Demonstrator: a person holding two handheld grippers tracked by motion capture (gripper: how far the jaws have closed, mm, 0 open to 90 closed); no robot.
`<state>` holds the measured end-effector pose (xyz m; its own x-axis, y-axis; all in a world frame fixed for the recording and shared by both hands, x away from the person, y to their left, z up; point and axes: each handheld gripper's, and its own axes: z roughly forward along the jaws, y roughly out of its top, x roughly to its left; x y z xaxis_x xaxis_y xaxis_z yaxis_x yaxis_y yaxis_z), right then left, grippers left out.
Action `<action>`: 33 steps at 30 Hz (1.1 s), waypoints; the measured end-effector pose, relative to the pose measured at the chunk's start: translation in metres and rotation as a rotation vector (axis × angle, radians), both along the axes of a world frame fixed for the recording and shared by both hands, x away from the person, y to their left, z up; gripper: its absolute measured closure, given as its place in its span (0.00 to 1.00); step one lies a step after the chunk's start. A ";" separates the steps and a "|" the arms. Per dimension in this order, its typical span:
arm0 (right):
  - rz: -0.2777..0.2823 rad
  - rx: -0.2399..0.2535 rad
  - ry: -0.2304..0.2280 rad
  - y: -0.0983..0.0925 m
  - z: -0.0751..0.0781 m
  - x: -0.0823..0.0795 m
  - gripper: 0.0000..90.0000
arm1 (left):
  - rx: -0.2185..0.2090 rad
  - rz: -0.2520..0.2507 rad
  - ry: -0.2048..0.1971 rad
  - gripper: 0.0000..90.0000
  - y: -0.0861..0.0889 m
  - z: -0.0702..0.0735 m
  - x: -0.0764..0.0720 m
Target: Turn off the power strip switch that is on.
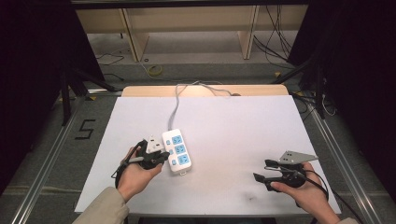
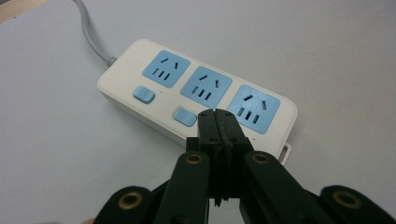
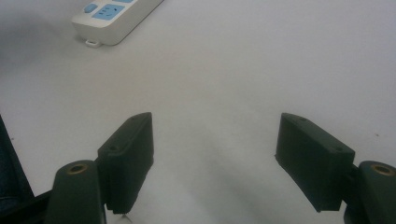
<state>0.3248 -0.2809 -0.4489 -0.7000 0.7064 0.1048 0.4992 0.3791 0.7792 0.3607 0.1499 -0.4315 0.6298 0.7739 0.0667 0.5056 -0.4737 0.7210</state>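
Note:
A white power strip [image 1: 177,150] with three blue sockets and blue switches lies left of the table's middle, its grey cord [image 1: 175,105] running to the far edge. My left gripper [image 1: 161,154] sits right beside the strip's left side, shut with nothing between its jaws. In the left gripper view the strip [image 2: 196,95] lies just past the closed gripper tips [image 2: 219,122], which hover over its near edge by the third switch. My right gripper [image 1: 262,171] rests near the front right, open and empty. The right gripper [image 3: 214,149] faces bare table, with the strip's end [image 3: 114,18] far off at top left.
The white table top [image 1: 233,135] spreads wide between the two grippers. Beyond the far edge are a wooden shelf frame [image 1: 187,28] and loose cables [image 1: 275,42] on the floor. Metal rails [image 1: 51,149] run along both sides.

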 end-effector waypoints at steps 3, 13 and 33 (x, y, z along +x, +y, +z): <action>-0.001 0.000 0.004 0.000 0.000 0.000 0.31 | 0.002 0.010 0.008 1.00 -0.001 0.000 0.004; -0.001 -0.001 0.006 0.000 -0.001 0.000 0.31 | 0.006 0.026 0.025 1.00 -0.003 0.001 0.017; -0.002 -0.003 0.007 0.002 -0.001 -0.001 0.31 | 0.023 0.052 0.069 1.00 -0.008 -0.005 0.039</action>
